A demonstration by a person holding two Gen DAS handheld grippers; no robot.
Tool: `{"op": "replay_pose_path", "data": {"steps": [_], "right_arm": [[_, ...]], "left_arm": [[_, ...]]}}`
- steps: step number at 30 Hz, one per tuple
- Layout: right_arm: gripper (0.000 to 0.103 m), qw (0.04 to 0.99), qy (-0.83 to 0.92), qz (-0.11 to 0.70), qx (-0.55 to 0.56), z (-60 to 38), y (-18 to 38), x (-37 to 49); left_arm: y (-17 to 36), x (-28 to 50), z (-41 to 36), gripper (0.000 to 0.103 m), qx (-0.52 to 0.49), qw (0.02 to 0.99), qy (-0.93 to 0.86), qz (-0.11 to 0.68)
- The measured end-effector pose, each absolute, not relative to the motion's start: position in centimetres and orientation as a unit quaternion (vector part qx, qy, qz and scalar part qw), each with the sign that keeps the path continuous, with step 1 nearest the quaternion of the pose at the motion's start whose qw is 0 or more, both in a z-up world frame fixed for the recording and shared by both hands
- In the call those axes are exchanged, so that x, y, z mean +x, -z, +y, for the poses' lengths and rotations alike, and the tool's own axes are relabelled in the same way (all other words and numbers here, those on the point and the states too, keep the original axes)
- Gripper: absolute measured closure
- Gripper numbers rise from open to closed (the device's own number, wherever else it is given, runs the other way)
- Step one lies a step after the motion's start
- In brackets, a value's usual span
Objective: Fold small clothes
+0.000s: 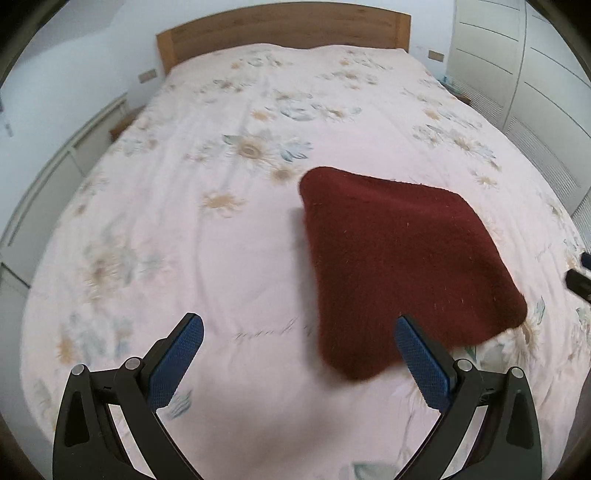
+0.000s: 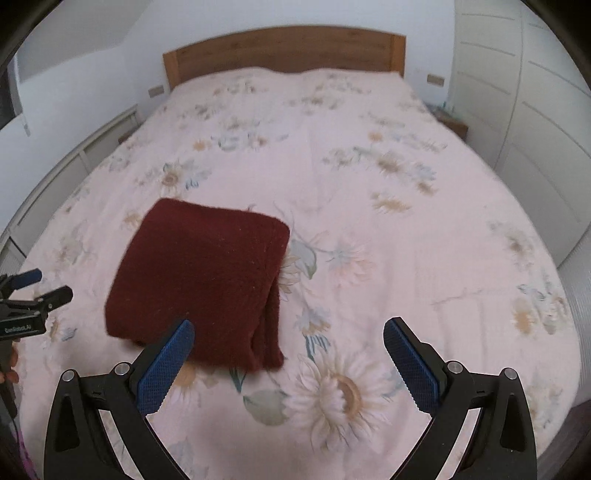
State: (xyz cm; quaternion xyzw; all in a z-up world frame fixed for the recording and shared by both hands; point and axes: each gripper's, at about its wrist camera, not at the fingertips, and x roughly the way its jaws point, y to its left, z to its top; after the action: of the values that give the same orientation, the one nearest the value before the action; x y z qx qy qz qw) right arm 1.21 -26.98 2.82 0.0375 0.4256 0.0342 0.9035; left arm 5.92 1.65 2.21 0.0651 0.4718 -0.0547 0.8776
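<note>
A dark red knitted garment (image 1: 399, 266) lies folded into a thick square on the pink floral bedspread (image 1: 229, 229). It also shows in the right wrist view (image 2: 199, 280), with its stacked folded edges at the right side. My left gripper (image 1: 299, 325) is open and empty, above the bed just left of the garment's near corner. My right gripper (image 2: 288, 328) is open and empty, near the garment's near right corner, its left finger over the near edge. The left gripper also shows at the left edge of the right wrist view (image 2: 44, 284).
The bed has a wooden headboard (image 1: 280, 29) at the far end. White wardrobe doors (image 1: 524, 81) stand along the right. A low white unit (image 1: 55, 184) runs along the left. Small wooden nightstands (image 2: 456, 127) flank the bed.
</note>
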Motion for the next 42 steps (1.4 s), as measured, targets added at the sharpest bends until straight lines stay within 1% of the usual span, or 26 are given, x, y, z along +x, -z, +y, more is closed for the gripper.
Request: {"op": "replay_pose_path", "data": {"steps": [5,10,21,42], "right_arm": [[0.001,0.91,-0.022,0.414,0.028,-27.3,-4.2,-2.7],[0.001,0.908,-0.015,0.417,0.03,-27.5,-4.1,-4.3],[0.001,0.91,-0.003,0.413,0.029,-27.9,-4.4,-5.2],[0.001,0.91,-0.004,0.414,0.03,-27.6,-4.7,-5.5]], "left_arm": [[-2.9,3.1,1.7,0.001,0.061,0.877,0.044,0.475],[-1.9,2.0,2.5,0.001,0.055,0.874,0.035,0.481],[-1.1,1.2,3.1,0.001,0.051,0.871,0.019,0.489],[-1.7,0.6,2.9,0.001,0.063,0.874,0.005,0.482]]}}
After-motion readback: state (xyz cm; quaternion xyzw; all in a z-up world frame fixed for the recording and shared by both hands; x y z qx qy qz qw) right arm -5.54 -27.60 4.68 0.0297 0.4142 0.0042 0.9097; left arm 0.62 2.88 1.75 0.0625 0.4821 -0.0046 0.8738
